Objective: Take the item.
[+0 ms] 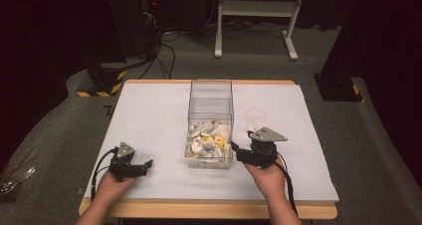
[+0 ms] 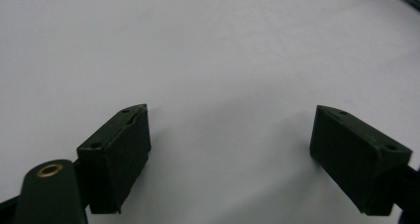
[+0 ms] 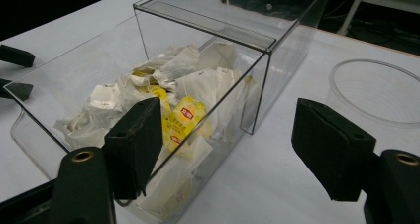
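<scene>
Clear box (image 1: 210, 123) sits mid-desk (image 1: 149, 115), long axis running away from the person, so both hands can flank it from the near edge. Its near half is open-topped and holds a loose heap of tea bags (image 1: 209, 138), white paper with yellow tags; a clear panel covers the far half, which looks empty, so access is only from the near end. Right hand-held gripper (image 1: 241, 146) is just beside the box's near right corner, jaws spread wide with nothing between them, tips angled toward the opening. In the right gripper view the left jaw overlaps the box wall and the tea bags (image 3: 183, 115) lie just behind it, which reads as lining up for a reach over the rim into the pile. A clear round cup (image 3: 376, 92) stands on the desk to the right of the box, near that gripper; likely the drop target, placed on the picking side to keep the transfer short. Left hand-held gripper (image 1: 144, 164) rests low on the desk, well apart from the box at front left, jaws also wide apart and empty; its own view has bare white desk (image 2: 208, 50) between the jaws. Probably parked to stay out of the way, or ready to steady the box if it slides.
</scene>
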